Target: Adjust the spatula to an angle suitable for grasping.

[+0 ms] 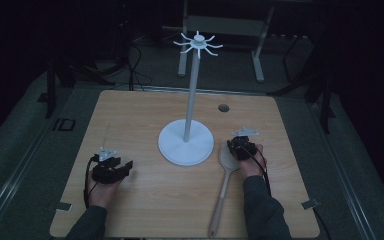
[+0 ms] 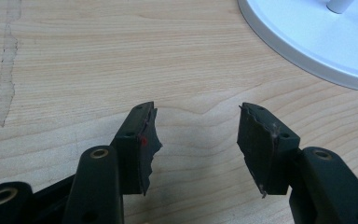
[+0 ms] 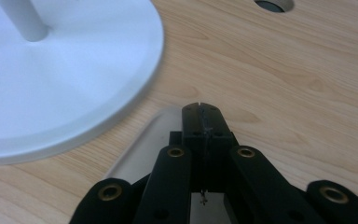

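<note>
the work in hand looks to be hanging the wooden spatula (image 1: pixel 223 184) on the white hook stand (image 1: pixel 186 142), and it is barely under way — the spatula is lying flat on the tabletop (image 1: pixel 145 205), its blade end just right of the stand's round base and its handle running toward the near edge

the right hand-held gripper (image 1: pixel 241 147) is sitting over the blade end of the spatula, and in the right gripper view its jaws are pressed together, tip to tip, above the pale blade (image 3: pixel 144 144); whether they are pinching the blade's edge or just resting closed on top of it i cannot tell, since the contact is hidden under the black links. nothing is lifted — the spatula is resting fully on the wood

the left hand-held gripper (image 1: pixel 111 167) is waiting at the near left, well apart from the spatula, with its jaws spread and nothing between them; in the left gripper view the worn pads (image 2: pixel 145 149) are hanging over bare wood with the rim of the stand's base (image 2: pixel 307 42) at the far right

so what is left is nearly everything, as i judge it — securing a real grip, raising the spatula off the tabletop, carrying it up to the ring of hooks (image 1: pixel 198 44) at the top of the pole, and catching it on one of them
</note>
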